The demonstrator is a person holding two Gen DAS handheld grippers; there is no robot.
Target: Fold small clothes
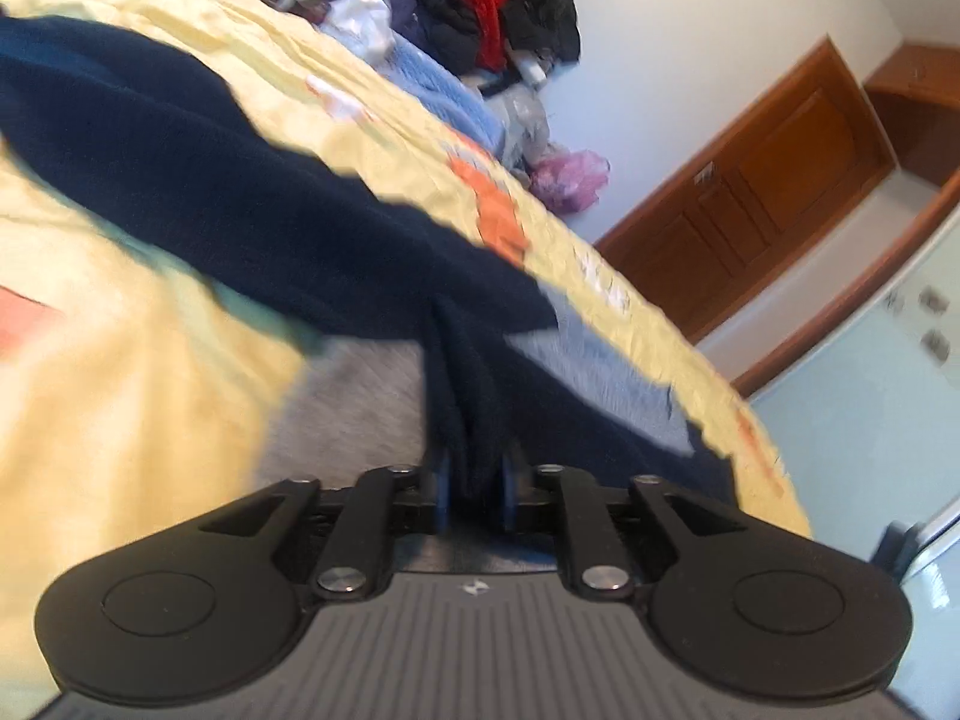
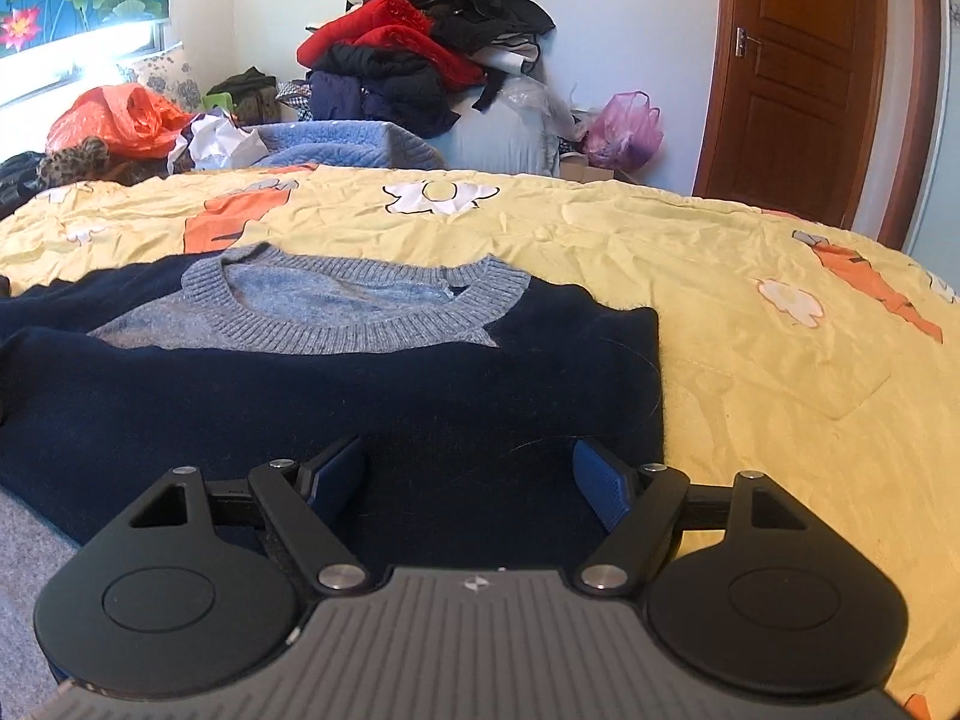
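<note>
Left wrist view: left gripper (image 1: 474, 480) jaws pinching bunched navy sweater (image 1: 240, 180) fabric, lifted over bed (image 1: 120, 420); blurred. Risk: thin pinch slips, fold drops crooked.

Right wrist view: right gripper (image 2: 471, 480) jaws spread, hovering over sweater's folded edge, grey collar (image 2: 354, 324) beyond. Risk: unpinned body drags, wrinkles.

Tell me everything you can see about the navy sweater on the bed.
The navy sweater is a knit pullover, dark navy with a light blue-grey ribbed round collar and a blue-grey panel below the neck. It lies on the yellow printed bedsheet, neck toward the far clothes pile. The right gripper is over its lower part, jaws wide apart with nothing between them. The left gripper is shut on a bunched fold of the navy fabric, lifting it off the sheet; that view is blurred.
</note>
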